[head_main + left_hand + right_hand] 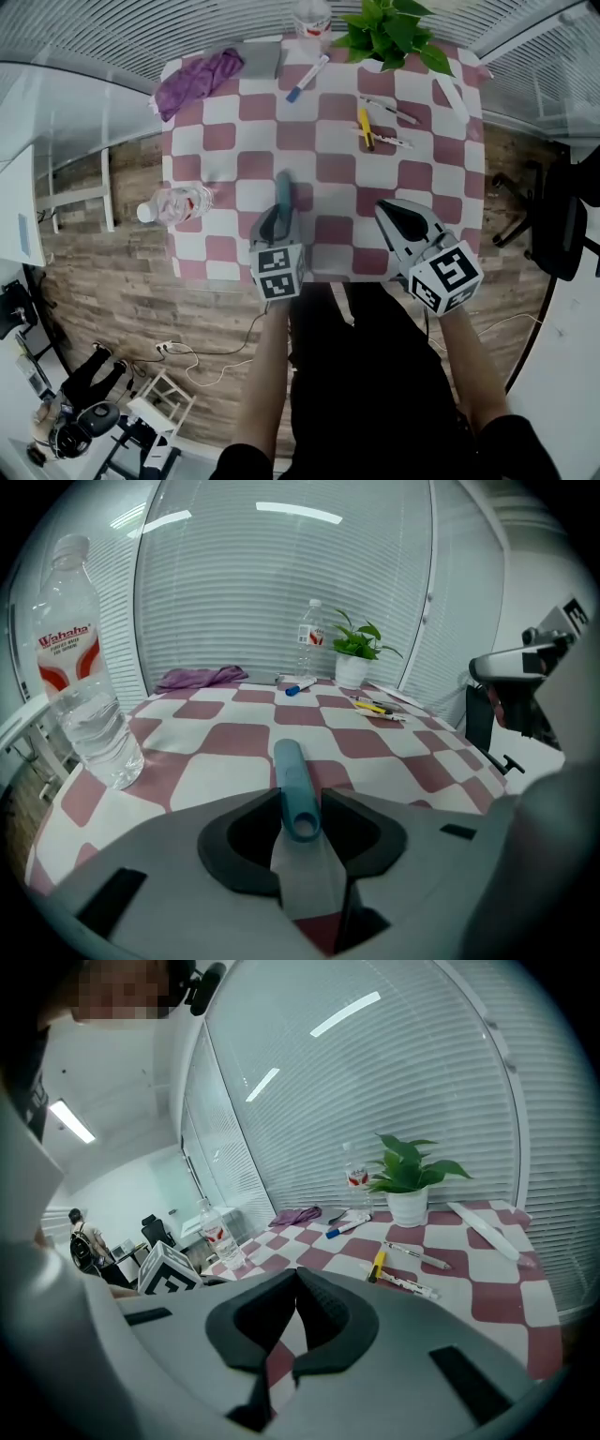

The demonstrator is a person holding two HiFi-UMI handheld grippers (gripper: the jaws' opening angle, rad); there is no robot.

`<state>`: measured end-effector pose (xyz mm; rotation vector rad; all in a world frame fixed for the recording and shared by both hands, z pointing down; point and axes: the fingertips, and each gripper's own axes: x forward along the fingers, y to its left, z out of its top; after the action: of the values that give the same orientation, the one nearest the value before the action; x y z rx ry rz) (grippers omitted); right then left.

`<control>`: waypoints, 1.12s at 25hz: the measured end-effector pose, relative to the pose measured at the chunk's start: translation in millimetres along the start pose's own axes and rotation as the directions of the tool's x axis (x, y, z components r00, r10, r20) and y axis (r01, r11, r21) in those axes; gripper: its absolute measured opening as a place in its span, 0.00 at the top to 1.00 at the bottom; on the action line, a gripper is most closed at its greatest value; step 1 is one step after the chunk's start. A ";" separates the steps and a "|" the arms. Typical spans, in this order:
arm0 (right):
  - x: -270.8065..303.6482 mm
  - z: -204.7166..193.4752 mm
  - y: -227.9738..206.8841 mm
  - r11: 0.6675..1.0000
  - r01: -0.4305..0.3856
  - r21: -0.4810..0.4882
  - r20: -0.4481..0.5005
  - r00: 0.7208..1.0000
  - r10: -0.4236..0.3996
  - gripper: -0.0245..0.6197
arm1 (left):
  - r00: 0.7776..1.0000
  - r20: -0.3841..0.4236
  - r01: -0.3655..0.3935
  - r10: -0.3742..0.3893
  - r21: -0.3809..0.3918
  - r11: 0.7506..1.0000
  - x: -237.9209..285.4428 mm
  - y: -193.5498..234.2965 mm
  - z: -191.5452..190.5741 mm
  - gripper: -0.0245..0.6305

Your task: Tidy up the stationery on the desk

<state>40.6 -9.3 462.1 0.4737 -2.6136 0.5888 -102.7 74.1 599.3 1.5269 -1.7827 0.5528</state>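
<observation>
My left gripper (279, 214) is shut on a teal pen (282, 190) over the near middle of the checkered table (323, 169). In the left gripper view the teal pen (293, 789) sticks forward from between the jaws of that gripper (298, 825). My right gripper (397, 216) is shut with nothing in it, near the table's front right; its pads meet (294, 1288). Farther back lie a blue marker (307, 79), a yellow pen (365, 128), a white pen (389, 111) and a white strip (452, 97).
A water bottle (84, 667) stands at the table's left edge. A purple cloth (199, 82) and a grey case (262, 61) lie at the back left. A potted plant (389, 33) and a second bottle (312, 17) stand at the back edge.
</observation>
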 end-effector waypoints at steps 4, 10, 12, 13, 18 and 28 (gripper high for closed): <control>1.4 0.0 4.1 1.000 -0.004 -0.004 -0.003 1.000 0.004 0.93 | 1.000 -0.002 0.020 -0.020 0.035 0.999 -0.9 2.6 -3.8 0.73; 0.6 -1.6 6.9 1.000 -0.002 -0.004 -0.010 1.000 0.002 0.93 | 0.998 0.007 0.062 -0.062 0.039 0.997 -2.0 7.1 -8.2 0.73; 0.4 -1.8 7.1 1.000 0.000 -0.003 -0.012 1.000 0.000 0.93 | 0.998 0.015 0.068 -0.069 0.049 0.996 -1.8 6.9 -7.7 0.73; 0.6 -2.0 7.1 1.000 0.001 -0.003 -0.013 1.000 -0.001 0.93 | 0.997 0.017 0.068 -0.069 0.050 0.996 -1.6 7.1 -7.5 0.73; 2.4 -2.5 7.0 1.000 0.005 -0.012 -0.018 1.000 -0.005 0.93 | 0.998 0.010 0.065 -0.065 0.044 0.997 -1.8 7.9 -11.7 0.69; 17.9 -1.9 -22.8 0.996 0.093 -0.020 -0.033 0.995 -0.093 0.93 | 0.998 0.043 0.056 -0.056 -0.006 0.998 -26.8 17.3 -2.1 0.67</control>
<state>35.2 -32.0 479.4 0.5711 -2.5476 0.5368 -117.8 97.0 582.8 1.5896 -1.7665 0.4894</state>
